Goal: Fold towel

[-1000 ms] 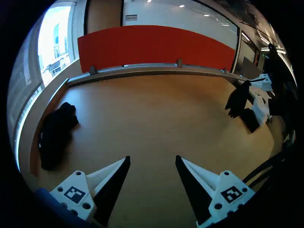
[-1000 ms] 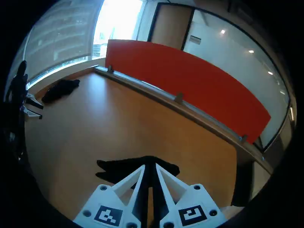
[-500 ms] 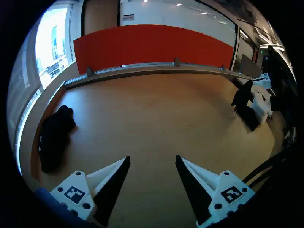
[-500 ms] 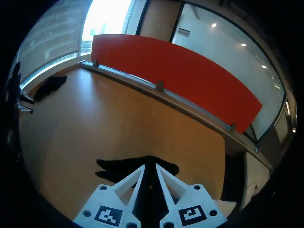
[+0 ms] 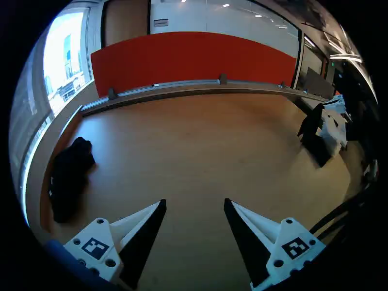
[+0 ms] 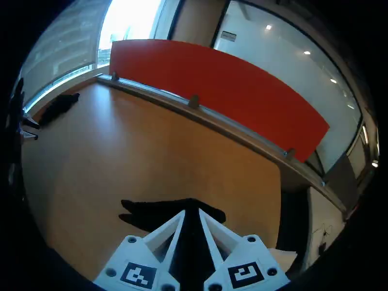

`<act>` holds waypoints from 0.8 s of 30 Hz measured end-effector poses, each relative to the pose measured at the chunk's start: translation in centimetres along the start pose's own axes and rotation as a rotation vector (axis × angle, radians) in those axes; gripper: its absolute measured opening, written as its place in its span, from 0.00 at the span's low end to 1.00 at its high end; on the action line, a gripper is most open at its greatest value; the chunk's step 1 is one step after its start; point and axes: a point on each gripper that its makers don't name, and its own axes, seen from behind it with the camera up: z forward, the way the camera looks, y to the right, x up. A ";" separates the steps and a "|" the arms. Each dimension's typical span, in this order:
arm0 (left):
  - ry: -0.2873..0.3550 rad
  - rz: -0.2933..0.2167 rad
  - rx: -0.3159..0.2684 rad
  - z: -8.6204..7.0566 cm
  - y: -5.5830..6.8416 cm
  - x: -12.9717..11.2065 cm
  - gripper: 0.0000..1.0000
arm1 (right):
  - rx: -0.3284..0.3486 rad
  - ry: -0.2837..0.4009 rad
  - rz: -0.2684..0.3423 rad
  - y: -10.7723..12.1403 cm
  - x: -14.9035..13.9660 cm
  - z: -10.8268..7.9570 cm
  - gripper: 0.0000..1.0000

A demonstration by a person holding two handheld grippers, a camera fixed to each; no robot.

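Towel [image 6: 140, 216] pinched, dark bundle [image 5: 68, 177], red divider [image 5: 194, 58] behind

Crumpled black towel [image 6: 145, 213], lower centre, was plain. Flat orange-red divider panel [image 5: 194, 58], upper frame, was unpatterned. Light-brown wooden tabletop [image 5: 203, 140] was even-toned. White plastic left gripper [image 5: 194, 201] carried black inner faces, black-and-white square markers.

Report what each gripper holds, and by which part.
The right gripper is shut on a black towel, which is pinched near an edge; which corner cannot be told. The left gripper is open and holds nothing.
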 end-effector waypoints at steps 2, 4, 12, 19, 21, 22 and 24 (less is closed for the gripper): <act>0.000 0.002 0.000 0.0 0.1 0.0 0.88 | -0.004 -0.006 -0.002 0.3 -0.4 -0.2 0.04; 0.000 0.004 -0.001 0.0 0.1 0.1 0.88 | -0.010 -0.014 -0.003 0.5 -1.0 -0.4 0.04; -0.001 0.010 -0.007 -0.2 0.6 0.0 0.88 | -0.034 -0.060 -0.001 1.5 -4.5 -1.8 0.04; -0.006 0.021 -0.012 -0.3 1.0 -0.2 0.88 | -0.060 -0.108 0.011 2.2 -8.4 -3.0 0.04; -0.008 0.023 -0.012 -0.3 1.1 -0.3 0.88 | -0.065 -0.123 0.018 2.2 -9.6 -3.3 0.04; -0.008 0.023 -0.013 -0.3 1.2 -0.3 0.88 | -0.066 -0.129 0.021 2.2 -10.1 -3.4 0.04; -0.009 0.025 -0.014 -0.3 1.2 -0.3 0.88 | -0.070 -0.142 0.027 2.3 -11.1 -3.6 0.04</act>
